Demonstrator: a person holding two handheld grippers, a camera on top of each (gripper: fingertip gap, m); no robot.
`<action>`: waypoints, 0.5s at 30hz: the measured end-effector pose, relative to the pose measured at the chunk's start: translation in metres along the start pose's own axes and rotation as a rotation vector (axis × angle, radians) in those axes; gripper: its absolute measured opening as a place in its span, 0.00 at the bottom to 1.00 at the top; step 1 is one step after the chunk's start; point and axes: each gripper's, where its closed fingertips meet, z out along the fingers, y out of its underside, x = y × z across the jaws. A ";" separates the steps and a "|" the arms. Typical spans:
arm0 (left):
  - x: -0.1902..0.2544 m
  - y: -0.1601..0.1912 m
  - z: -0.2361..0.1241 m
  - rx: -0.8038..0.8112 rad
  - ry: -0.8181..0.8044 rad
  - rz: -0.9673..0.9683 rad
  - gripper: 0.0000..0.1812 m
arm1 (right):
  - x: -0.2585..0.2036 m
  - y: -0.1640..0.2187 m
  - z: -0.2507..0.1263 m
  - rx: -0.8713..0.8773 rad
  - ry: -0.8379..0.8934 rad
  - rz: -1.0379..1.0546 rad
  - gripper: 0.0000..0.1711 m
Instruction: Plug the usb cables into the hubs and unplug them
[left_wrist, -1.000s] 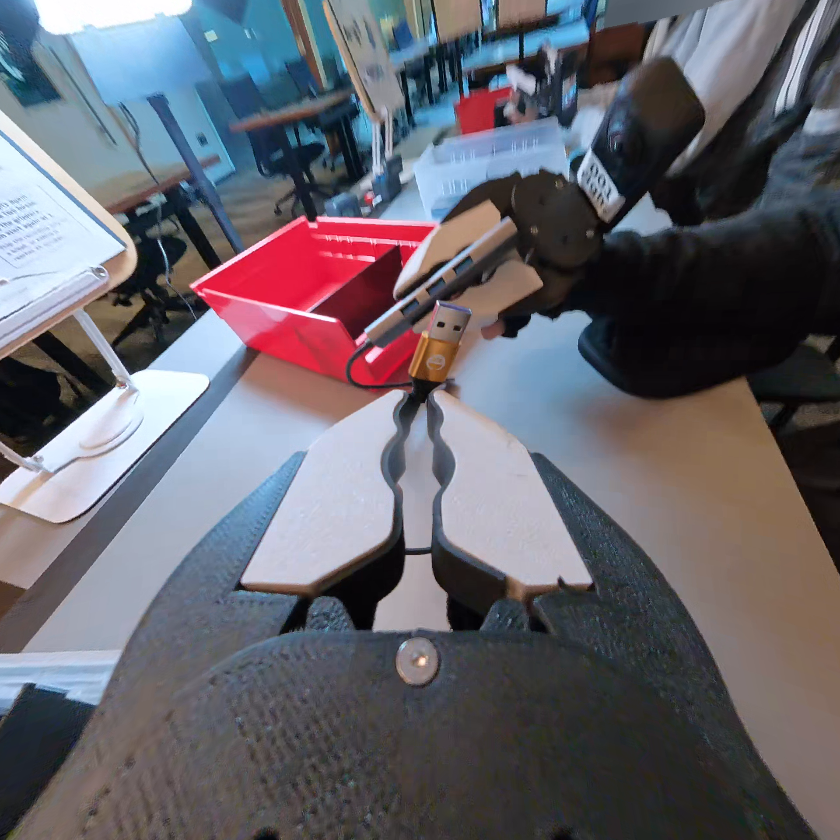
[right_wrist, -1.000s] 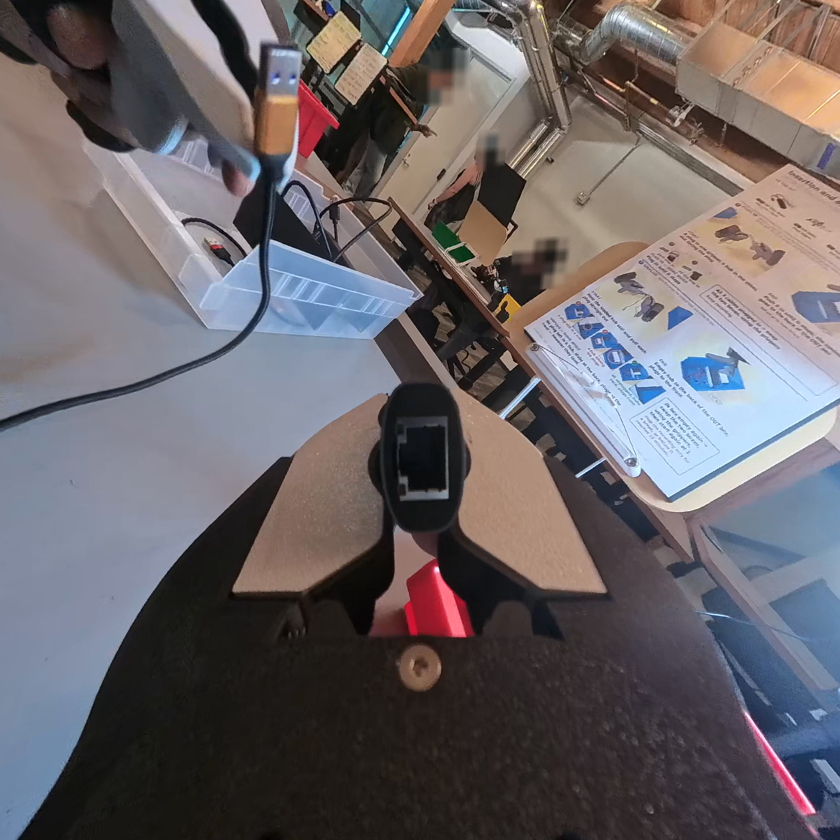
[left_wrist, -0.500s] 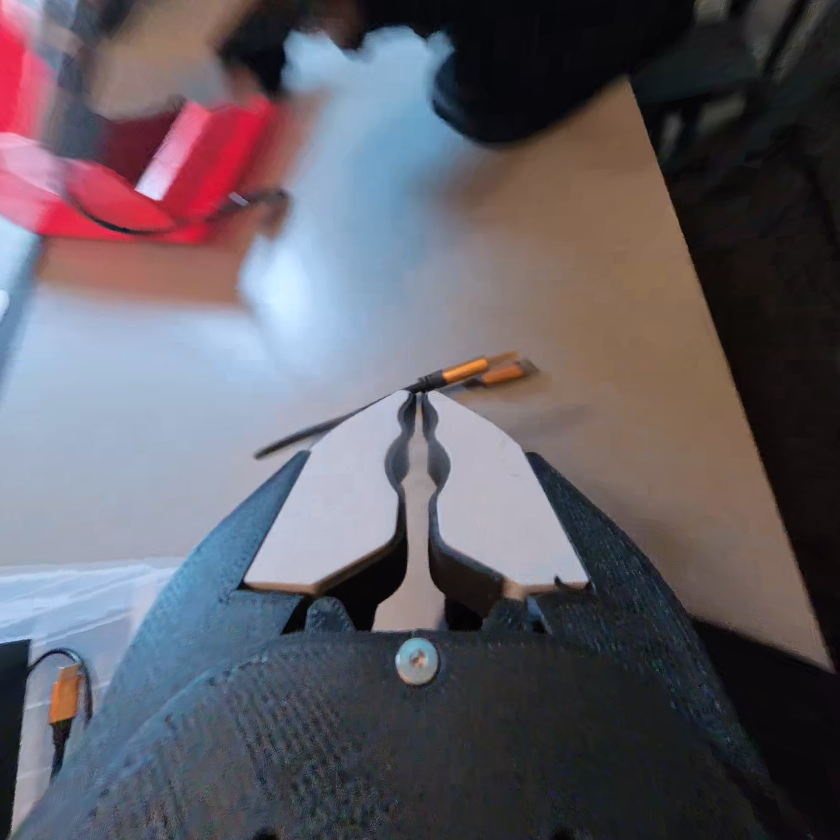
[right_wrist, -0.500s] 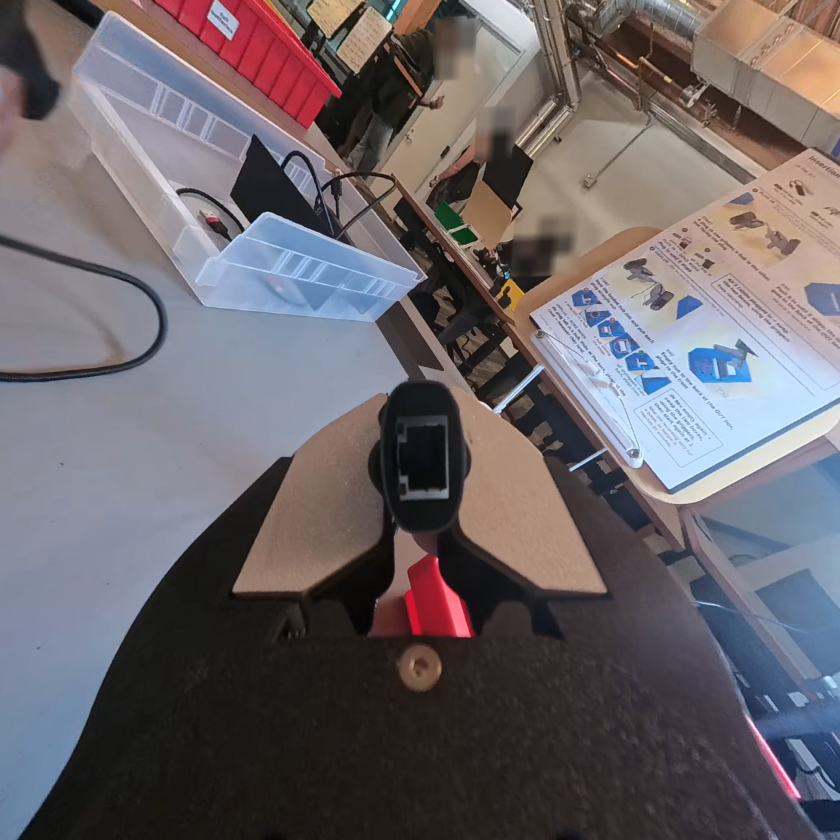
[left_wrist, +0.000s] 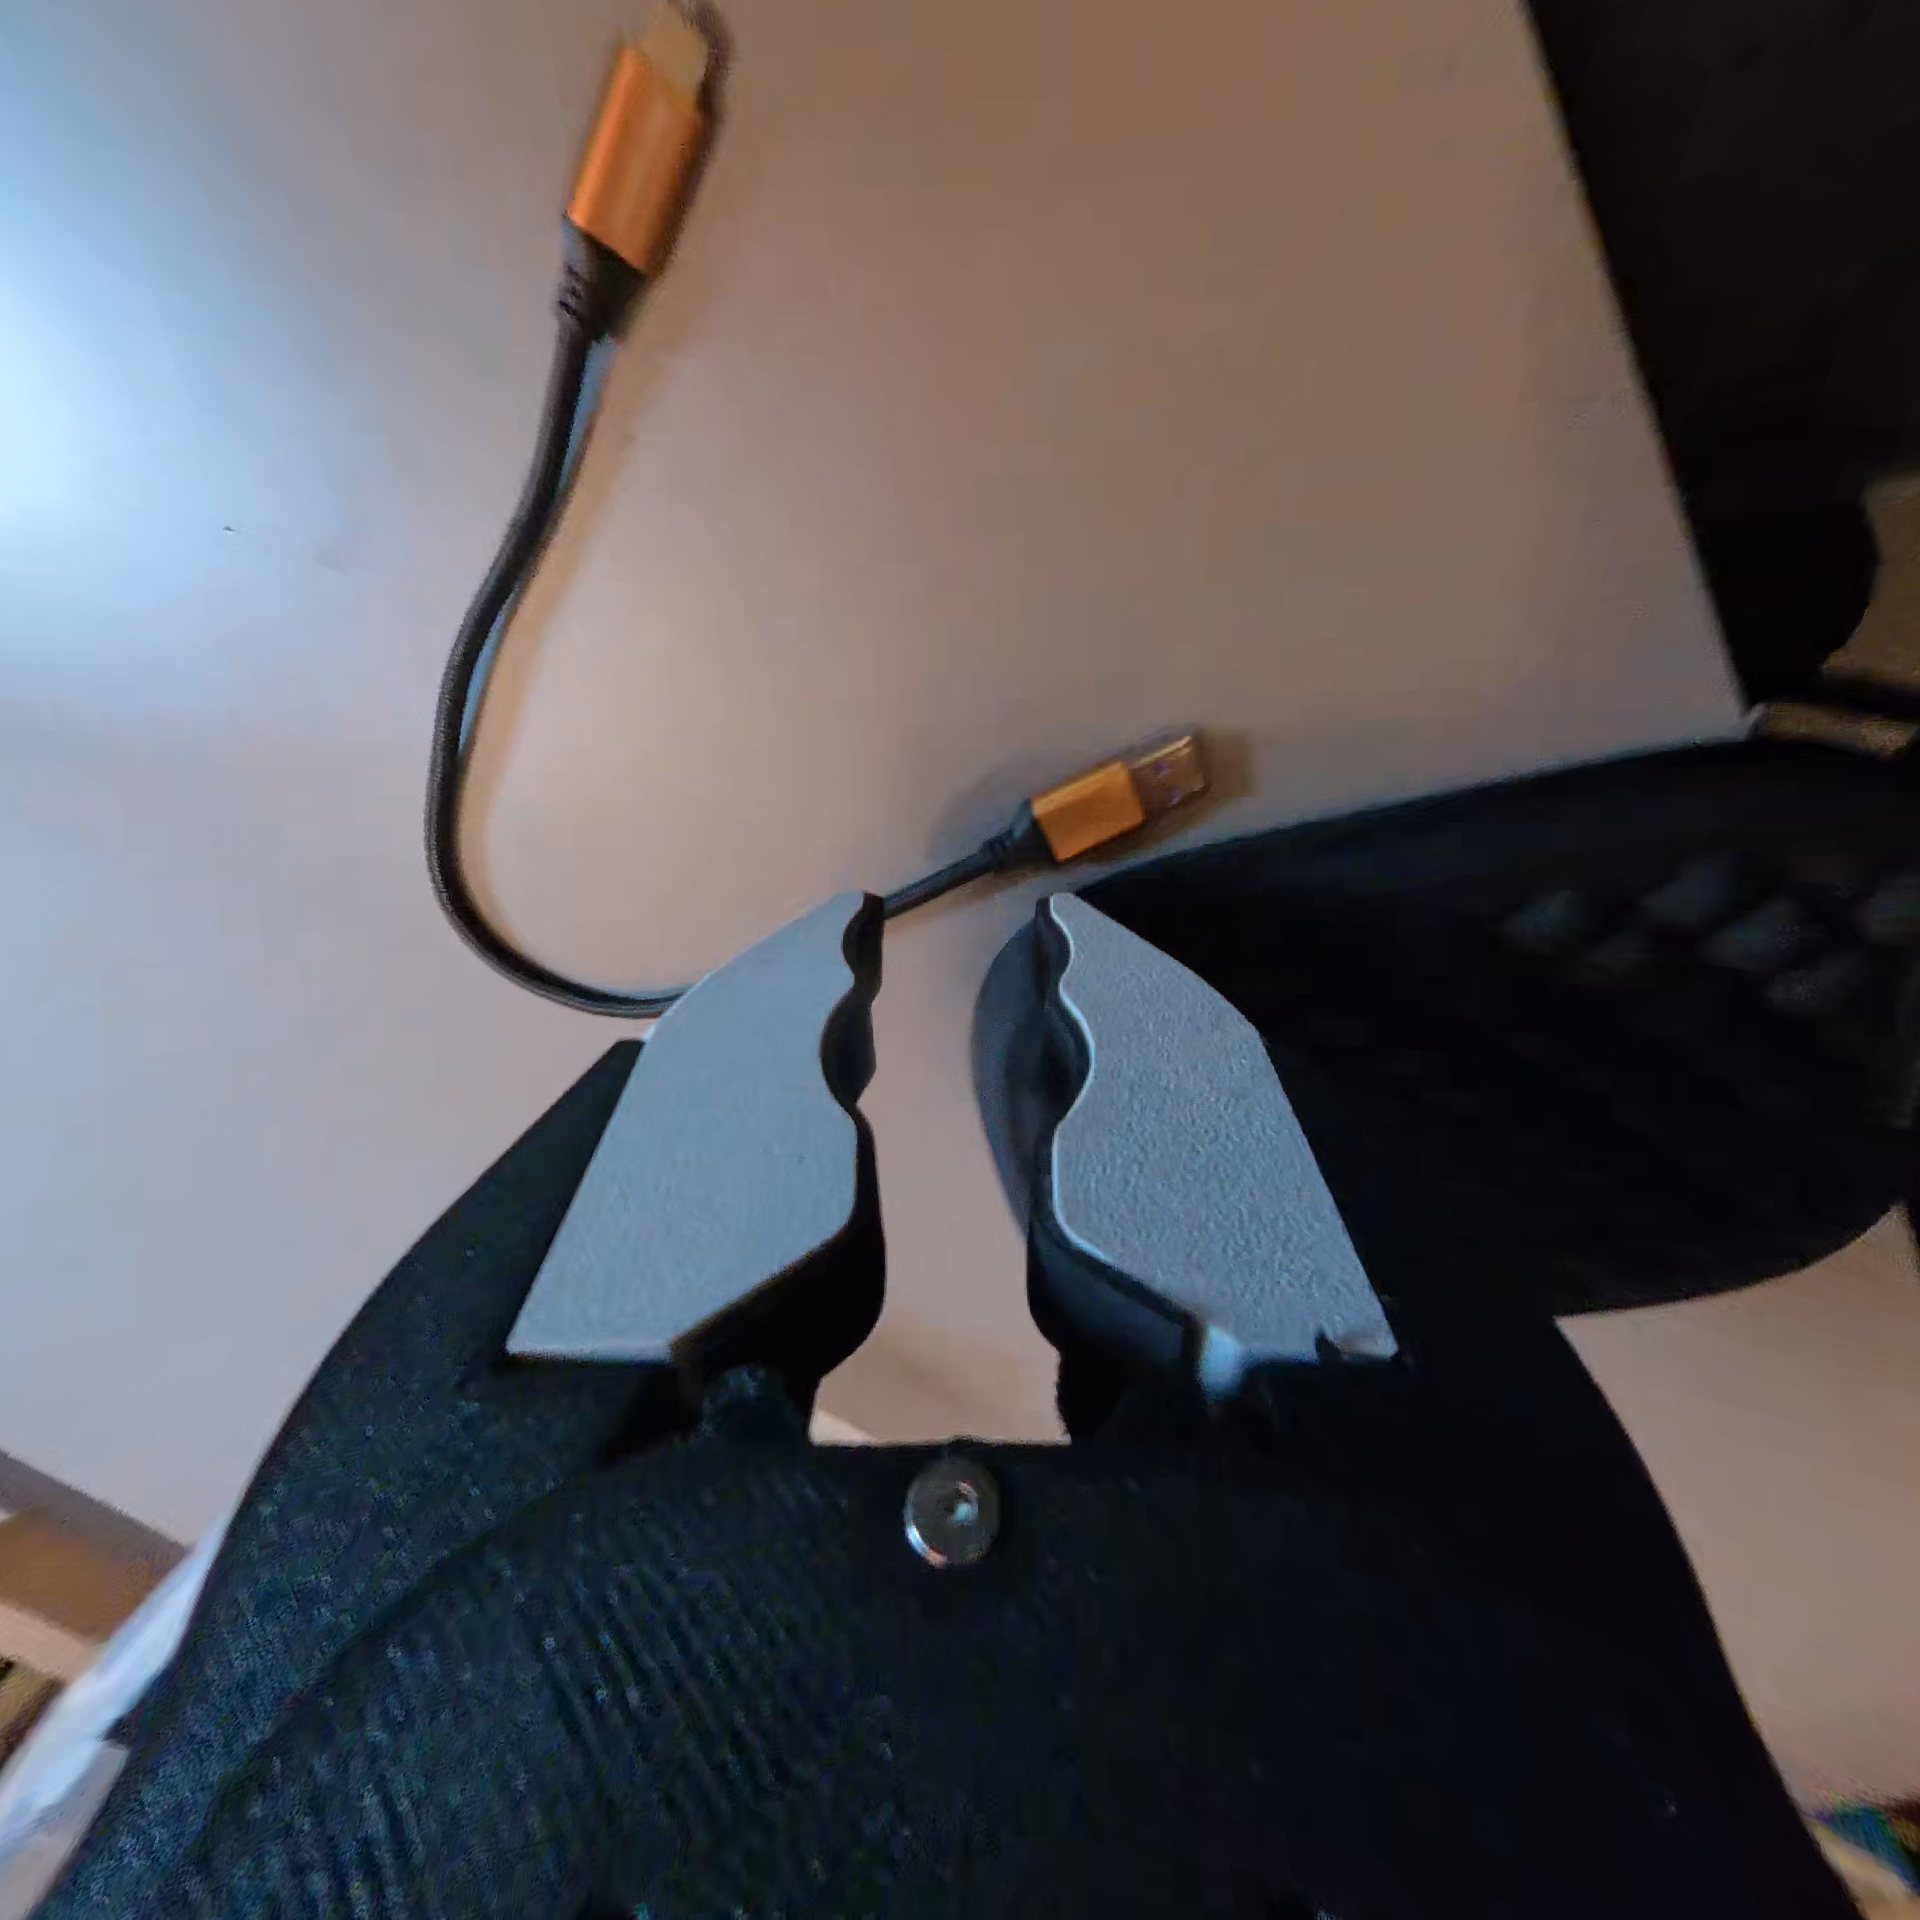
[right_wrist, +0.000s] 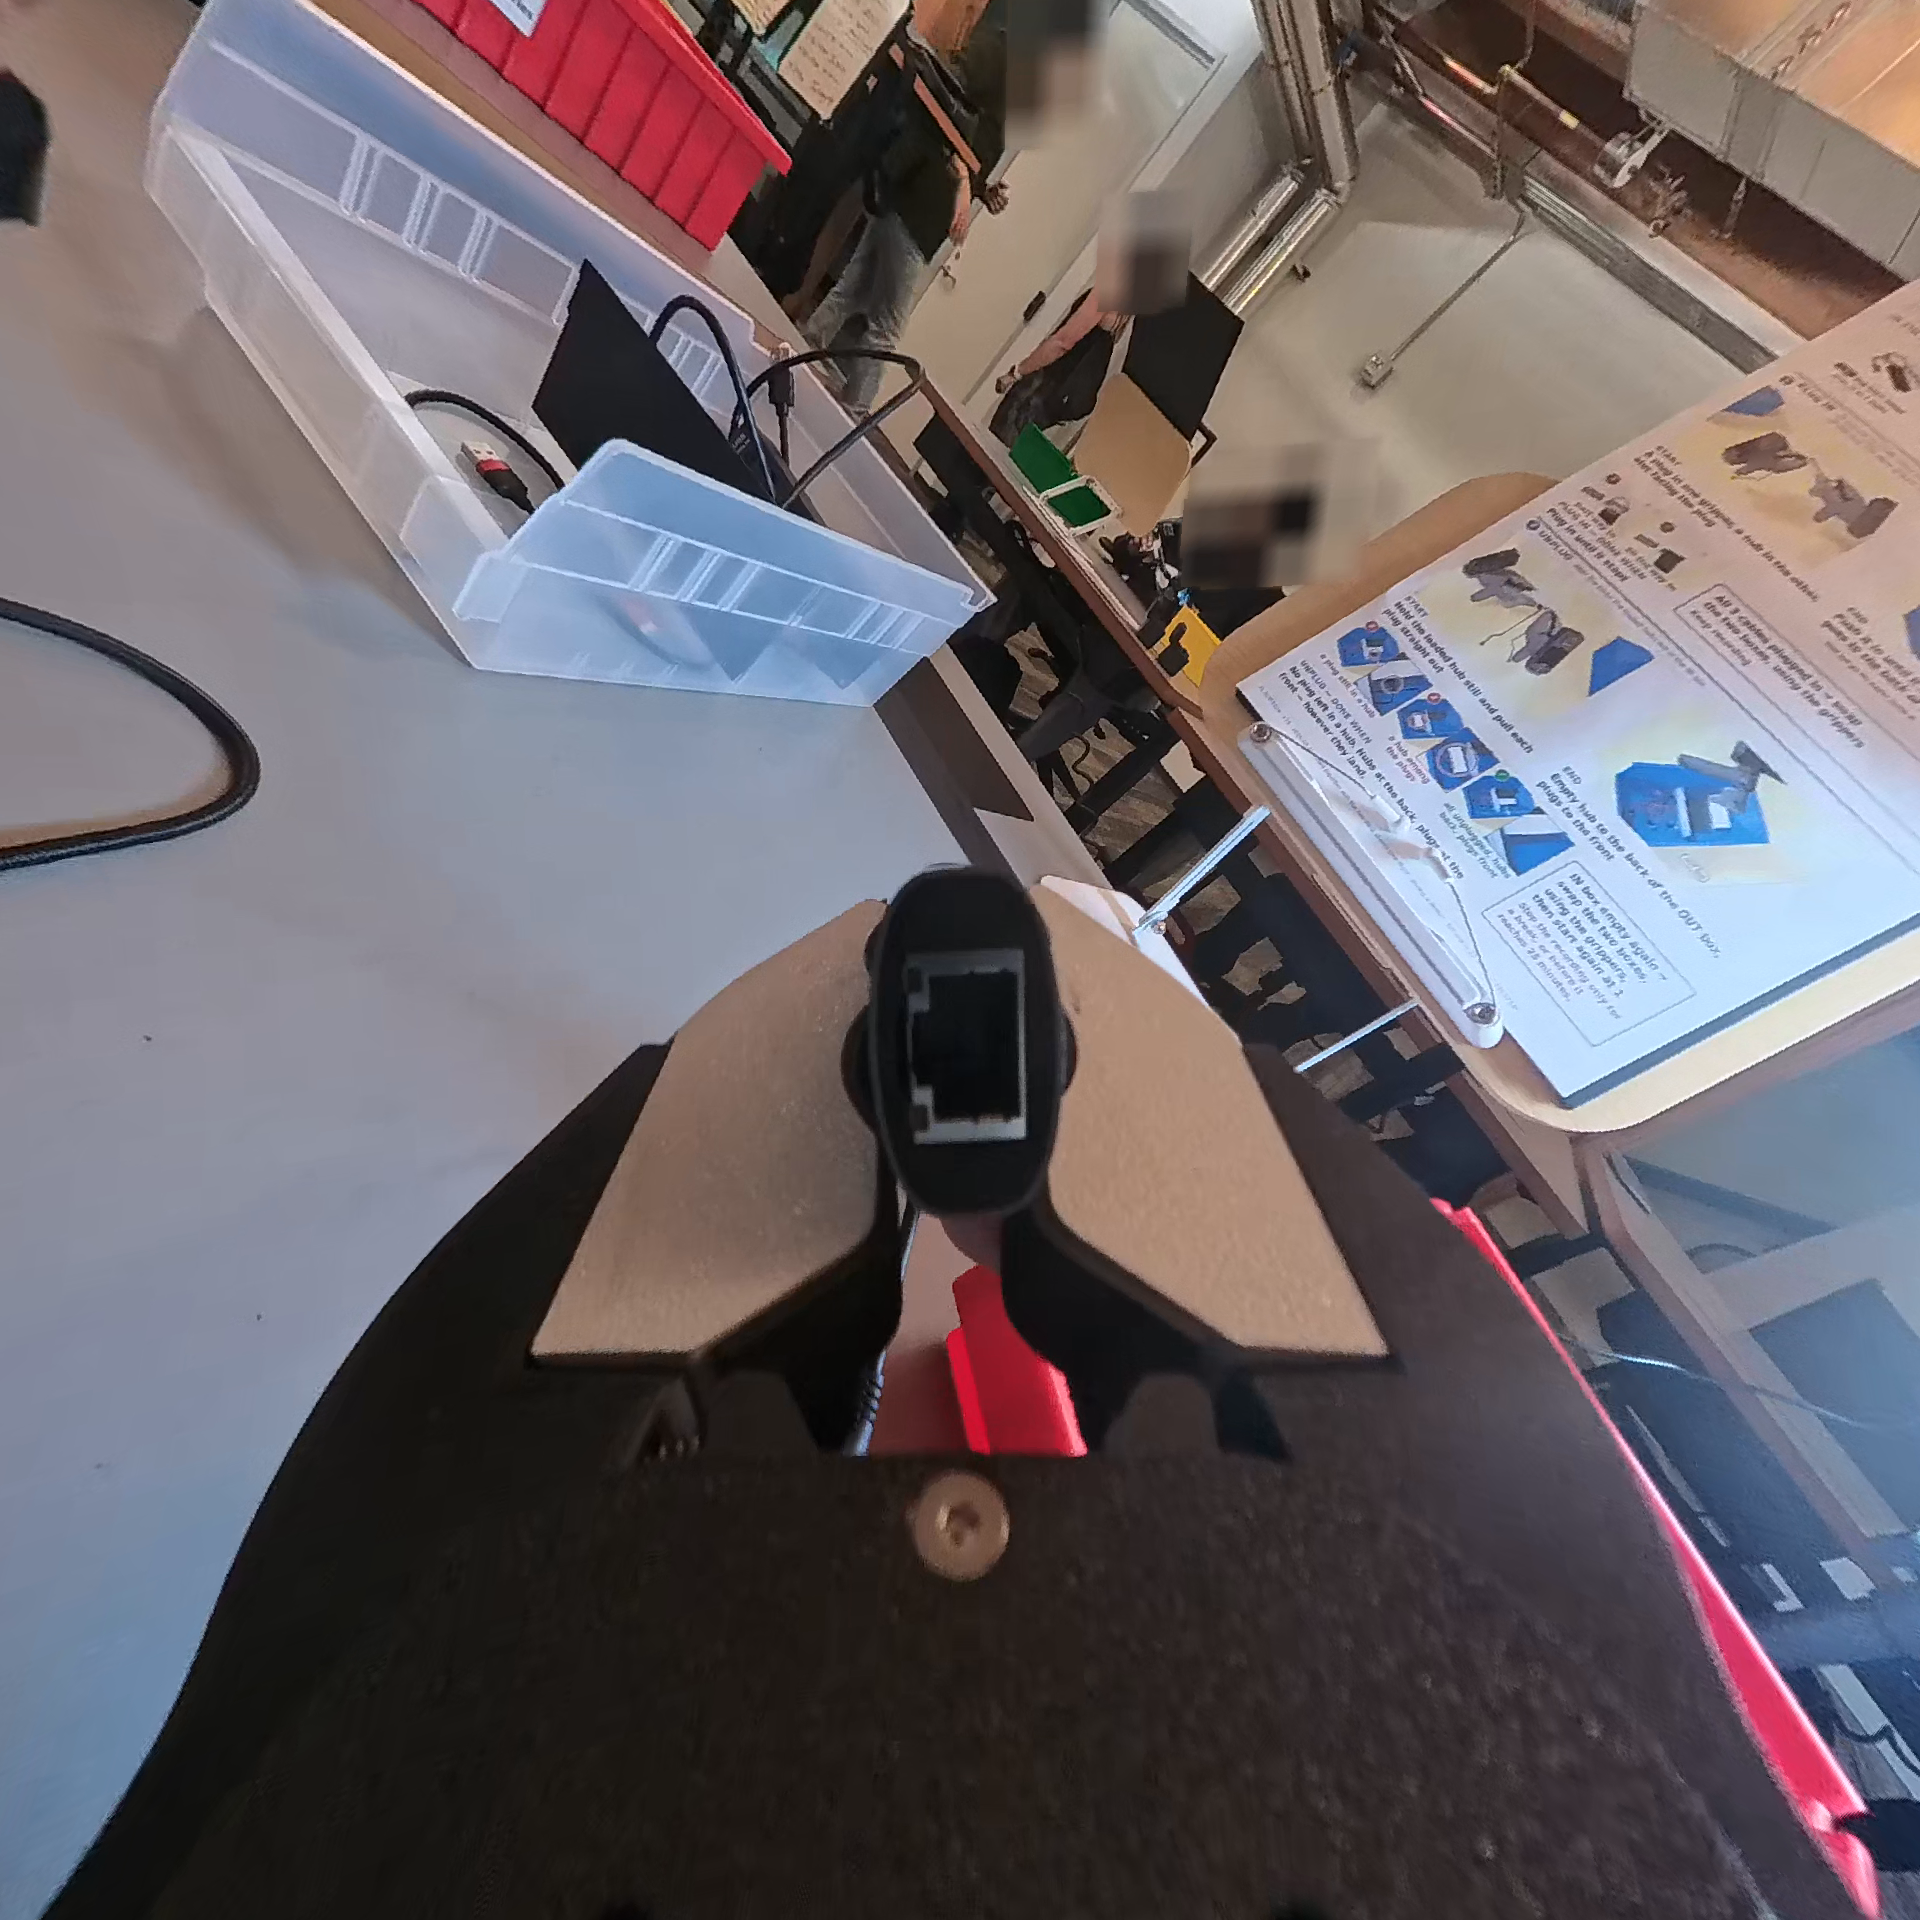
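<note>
My left gripper (left_wrist: 958, 914) is open and empty, just above the table. A black USB cable (left_wrist: 457, 727) lies on the table in front of it. One orange plug (left_wrist: 1112, 805) lies just past the fingertips and the other orange plug (left_wrist: 634, 177) lies farther off, blurred. My right gripper (right_wrist: 961, 940) is shut on a dark hub (right_wrist: 961, 1060), whose end with a square port faces the camera. Part of the black cable (right_wrist: 177, 758) shows on the table at the left of the right wrist view.
A clear plastic bin (right_wrist: 727, 623) with cables and a black item stands at the table's far edge, a red bin (right_wrist: 634, 114) behind it. An instruction sheet on a stand (right_wrist: 1662, 748) is at right. Another red bin (right_wrist: 1003, 1382) is under my right gripper. A black shape (left_wrist: 1507, 1039) lies right of the left gripper. The right gripper is farther from the black shape (left_wrist: 1507, 1039), some 35 centimeters, than the left, some 9 centimeters.
My left gripper has opened and let go of the cable, which now lies on the table. The left view has swung down to the table. My right gripper still holds the hub.
</note>
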 end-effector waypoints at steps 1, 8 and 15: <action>-0.004 0.003 0.002 -0.032 0.007 0.033 0.15 | 0.000 0.001 0.001 -0.003 -0.003 0.002 0.11; -0.002 -0.005 0.018 -0.032 0.135 0.163 0.09 | 0.002 0.007 0.000 -0.019 -0.002 0.004 0.11; -0.071 -0.046 0.025 0.291 -0.002 -0.532 0.02 | 0.008 0.004 -0.003 -0.008 0.011 0.022 0.11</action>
